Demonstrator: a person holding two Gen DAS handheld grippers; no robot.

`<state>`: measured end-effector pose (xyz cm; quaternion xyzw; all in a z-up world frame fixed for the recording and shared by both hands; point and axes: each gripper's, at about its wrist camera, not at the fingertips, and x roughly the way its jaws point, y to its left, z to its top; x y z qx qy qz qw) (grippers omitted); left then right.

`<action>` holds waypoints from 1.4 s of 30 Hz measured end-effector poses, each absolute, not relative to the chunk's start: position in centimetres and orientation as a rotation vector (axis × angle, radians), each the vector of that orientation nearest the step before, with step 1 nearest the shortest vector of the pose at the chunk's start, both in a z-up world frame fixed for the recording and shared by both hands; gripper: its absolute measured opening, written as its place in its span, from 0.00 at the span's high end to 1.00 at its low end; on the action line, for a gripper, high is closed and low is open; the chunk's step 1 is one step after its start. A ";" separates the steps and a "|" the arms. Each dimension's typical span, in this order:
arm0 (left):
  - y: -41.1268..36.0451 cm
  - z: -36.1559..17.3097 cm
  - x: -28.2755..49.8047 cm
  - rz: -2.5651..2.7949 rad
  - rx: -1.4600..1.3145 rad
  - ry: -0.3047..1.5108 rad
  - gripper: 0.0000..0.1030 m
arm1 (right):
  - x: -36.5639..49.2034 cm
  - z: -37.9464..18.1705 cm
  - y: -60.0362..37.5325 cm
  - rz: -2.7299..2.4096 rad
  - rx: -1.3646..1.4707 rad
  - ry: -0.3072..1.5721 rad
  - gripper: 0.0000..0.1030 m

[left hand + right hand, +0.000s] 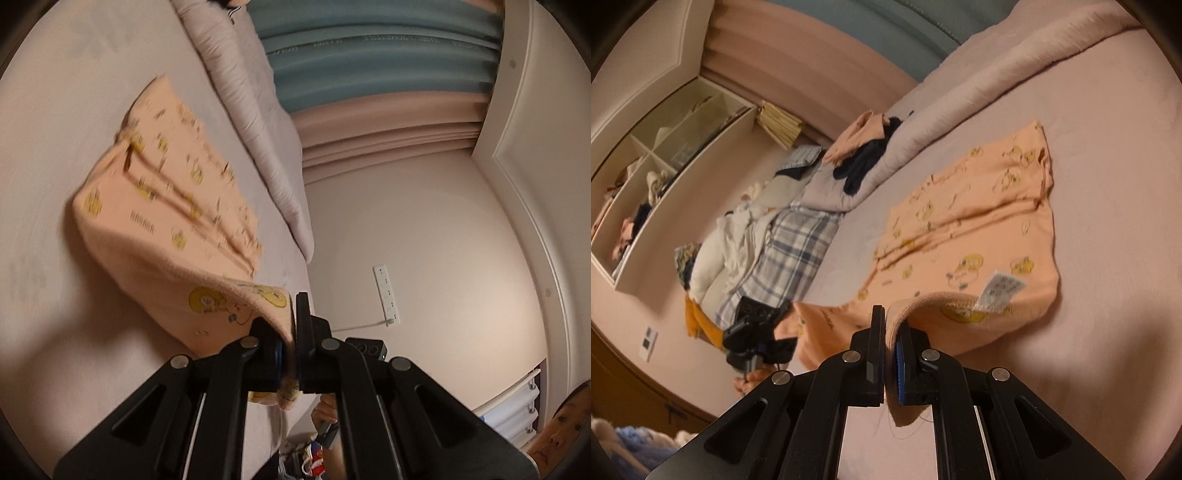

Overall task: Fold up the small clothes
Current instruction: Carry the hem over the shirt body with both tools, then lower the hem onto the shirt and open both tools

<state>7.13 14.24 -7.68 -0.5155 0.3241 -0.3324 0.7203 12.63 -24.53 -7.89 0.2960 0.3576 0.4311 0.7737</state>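
A small peach garment (979, 221) printed with yellow cartoon figures lies spread on the pale bed sheet (1115, 155). My right gripper (892, 325) is shut on its near hem, close to a white care label (999, 290). In the left wrist view the same garment (166, 206) rises from the sheet to my left gripper (293, 325), which is shut on another edge of it and holds that edge lifted. The left gripper (757, 332) also shows in the right wrist view, at the left end of the hem, with a hand beneath it.
A rolled grey quilt (960, 107) runs along the far side of the bed, with dark and peach clothes (864, 155) on it. More piled laundry (768, 236) lies to the left. A white shelf (665, 155), a wall socket strip (386, 293) and a person's face (561, 424) are in view.
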 end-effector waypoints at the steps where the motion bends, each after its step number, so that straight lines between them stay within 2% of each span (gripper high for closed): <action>1: 14.6 -7.3 7.5 -0.732 -1.141 0.709 0.99 | 13.0 -7.6 -24.6 0.935 0.655 0.759 0.92; 17: 18.5 -5.9 18.5 -0.608 -1.168 0.668 0.99 | 22.7 -6.0 -25.1 0.797 0.862 0.672 0.92; 32: 20.0 -12.2 31.4 -0.336 -1.203 0.879 0.98 | 34.7 -10.0 -22.9 0.525 0.837 0.913 0.92; 33: 20.0 -13.1 31.8 -0.323 -1.234 0.909 0.92 | 35.2 -10.7 -22.9 0.504 0.844 0.946 0.92; 34: 20.1 -13.7 32.1 -0.311 -1.249 0.929 0.87 | 35.6 -11.3 -23.0 0.470 0.852 0.978 0.89; 36: 20.3 -14.2 32.3 -0.263 -1.209 0.966 0.80 | 35.9 -12.1 -23.4 0.442 0.897 1.007 0.66; 37: 20.5 -14.1 32.2 -0.260 -1.175 0.977 0.76 | 35.9 -12.5 -23.9 0.435 0.929 1.012 0.62; 40: 21.8 -13.5 31.3 -0.244 -1.129 0.976 0.71 | 35.5 -12.3 -25.2 0.457 0.968 0.989 0.60; 42: 23.4 -12.5 30.2 -0.218 -1.091 0.950 0.70 | 34.8 -11.5 -26.8 0.428 0.946 0.948 0.57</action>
